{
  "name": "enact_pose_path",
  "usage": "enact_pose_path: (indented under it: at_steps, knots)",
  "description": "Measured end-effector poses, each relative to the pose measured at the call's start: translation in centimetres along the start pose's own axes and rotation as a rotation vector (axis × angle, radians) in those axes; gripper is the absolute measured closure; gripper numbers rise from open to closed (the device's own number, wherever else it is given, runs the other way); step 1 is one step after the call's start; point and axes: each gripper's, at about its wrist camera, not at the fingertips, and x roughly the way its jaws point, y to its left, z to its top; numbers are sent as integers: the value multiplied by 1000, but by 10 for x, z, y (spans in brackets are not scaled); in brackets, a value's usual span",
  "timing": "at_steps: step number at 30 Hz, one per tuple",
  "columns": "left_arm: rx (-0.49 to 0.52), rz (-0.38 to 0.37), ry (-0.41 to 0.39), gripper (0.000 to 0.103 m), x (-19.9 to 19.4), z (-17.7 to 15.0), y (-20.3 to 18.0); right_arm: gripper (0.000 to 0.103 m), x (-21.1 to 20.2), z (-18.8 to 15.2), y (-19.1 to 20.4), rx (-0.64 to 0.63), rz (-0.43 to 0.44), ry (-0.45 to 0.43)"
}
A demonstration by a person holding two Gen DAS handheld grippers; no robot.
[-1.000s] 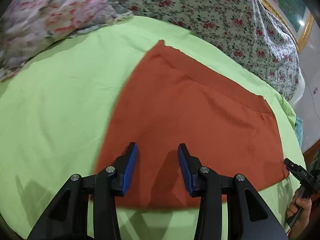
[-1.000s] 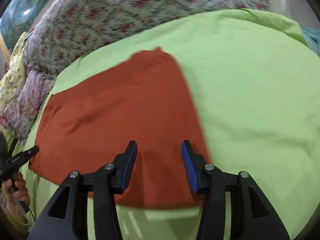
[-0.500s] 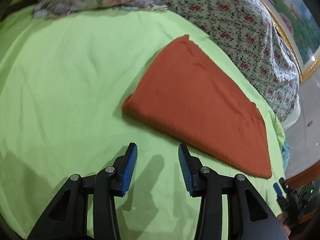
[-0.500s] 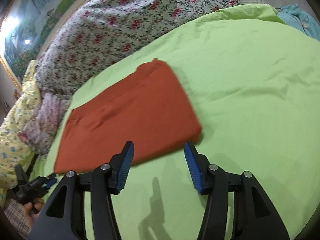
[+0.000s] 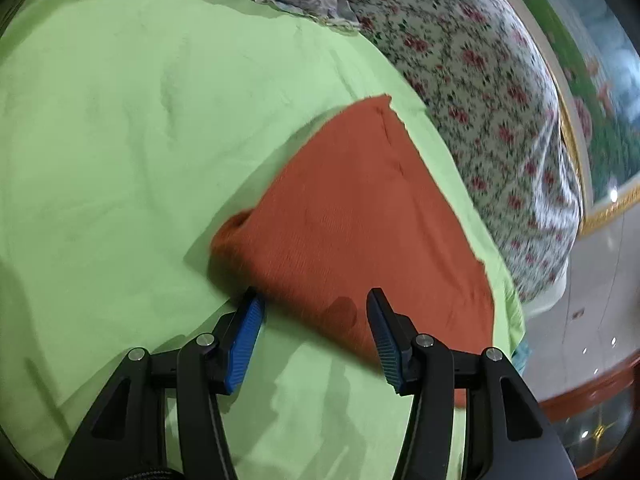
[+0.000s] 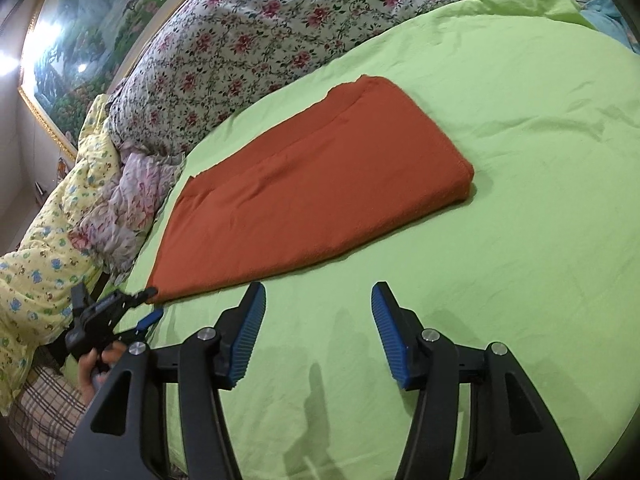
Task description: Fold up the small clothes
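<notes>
No brand, label or writing can be read anywhere in either view.

Your left hand-held gripper (image 5: 316,312) tilts down toward the bed, its blue pads parted about halfway. They have just been opening further. The near edge of the folded orange garment (image 5: 360,216) lies between them, but the pads do not press on it. The left pad's tip sits just beside the garment's near fold; whether it touches the cloth is hard to tell, since this view is blurred by motion.

Your right hand-held gripper (image 6: 318,312) also points down at a slant, its pads parted about halfway and empty. It has just been widening too. It hovers over bare green bedsheet (image 6: 520,240), just beside the garment's (image 6: 312,184) long near edge.

The orange garment lies flat on the green bedsheet (image 5: 120,140) as a long folded band. Beyond it, along its far edge, sits a flowered quilt (image 6: 260,40). At its left end in the right wrist view lie a pink flowered pillow (image 6: 120,200) and a yellow printed blanket (image 6: 48,240).

In that same view your left hand-held gripper (image 6: 150,304) shows at the garment's left corner, with your left hand (image 6: 90,372) wrapped around its handle, partly hidden behind the right tool's black frame. A framed landscape painting (image 6: 80,32) above the quilt is cut off by the lens edge.
</notes>
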Motion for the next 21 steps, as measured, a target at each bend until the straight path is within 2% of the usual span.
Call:
enact_pose_path:
  at_steps: [4,7,12,14,18,21]
  knots:
    - [-19,2,-31,50,14,11,-5,47,0,-2,-1,5,-3,7]
    - [10,27,-47,54,28,18,-18,47,0,-2,-4,10,-2,10]
    - [62,46,-46,80,43,27,-37,47,2,0,-11,32,-5,12]
    - [105,51,-63,91,41,27,-47,47,0,3,-15,43,-4,10]
    - [281,70,-116,93,31,18,-88,47,-3,11,-22,49,-3,-2]
    - [415,5,-131,94,22,5,-128,47,-3,25,-29,57,-1,-15]
